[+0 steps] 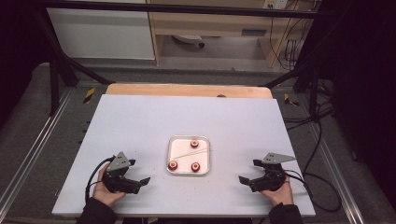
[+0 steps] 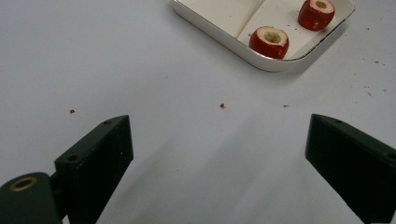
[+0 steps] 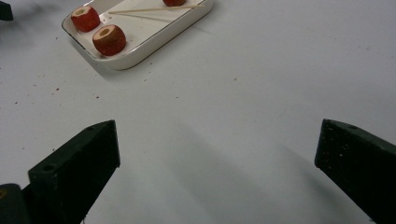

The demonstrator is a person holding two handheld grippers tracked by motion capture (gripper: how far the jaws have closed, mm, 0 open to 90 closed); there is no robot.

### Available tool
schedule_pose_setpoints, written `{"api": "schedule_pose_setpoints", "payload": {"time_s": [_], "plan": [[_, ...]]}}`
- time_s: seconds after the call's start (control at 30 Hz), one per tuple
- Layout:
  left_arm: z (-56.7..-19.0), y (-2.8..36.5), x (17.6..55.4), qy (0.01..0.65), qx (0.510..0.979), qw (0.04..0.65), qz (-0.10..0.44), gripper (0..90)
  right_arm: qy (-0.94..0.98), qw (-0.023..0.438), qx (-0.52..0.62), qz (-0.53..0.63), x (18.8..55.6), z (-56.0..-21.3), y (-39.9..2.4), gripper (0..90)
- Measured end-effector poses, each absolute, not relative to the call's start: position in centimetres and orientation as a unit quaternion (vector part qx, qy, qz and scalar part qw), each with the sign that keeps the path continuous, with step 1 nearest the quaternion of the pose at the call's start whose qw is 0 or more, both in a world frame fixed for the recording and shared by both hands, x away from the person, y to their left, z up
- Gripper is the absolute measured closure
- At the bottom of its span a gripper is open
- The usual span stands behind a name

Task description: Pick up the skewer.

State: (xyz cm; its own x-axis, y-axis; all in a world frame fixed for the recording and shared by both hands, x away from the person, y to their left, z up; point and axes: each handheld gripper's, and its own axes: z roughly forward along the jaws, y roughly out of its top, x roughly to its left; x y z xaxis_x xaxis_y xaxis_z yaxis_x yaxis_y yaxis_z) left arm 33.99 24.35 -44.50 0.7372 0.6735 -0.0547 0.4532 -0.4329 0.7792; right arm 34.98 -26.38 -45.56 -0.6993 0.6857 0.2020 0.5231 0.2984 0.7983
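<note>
My right gripper (image 3: 217, 172) sits low over the white desk (image 3: 243, 102), jaws spread wide, nothing between them — bare surface only. Up at top left, a shallow white tray (image 3: 154, 39) with three cored red fruit pieces: one nearest (image 3: 109, 39), one behind it (image 3: 85, 18), one cut off by the top edge (image 3: 174, 2). A thin wooden skewer (image 3: 154, 9) lies across the tray floor. Red crumbs (image 3: 56, 88) dot the desk — mostly left of the tray.
</note>
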Motion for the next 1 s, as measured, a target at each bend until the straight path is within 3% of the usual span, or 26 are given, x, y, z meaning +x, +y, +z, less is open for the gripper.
{"api": "schedule_pose_setpoints", "payload": {"time_s": [1.0], "plan": [[-42.2,22.2,35.2,0.338,0.839,0.406,0.135,8.0,0.802,0.093,0.373,0.457,34.9,-45.2,-26.2,0.6]]}}
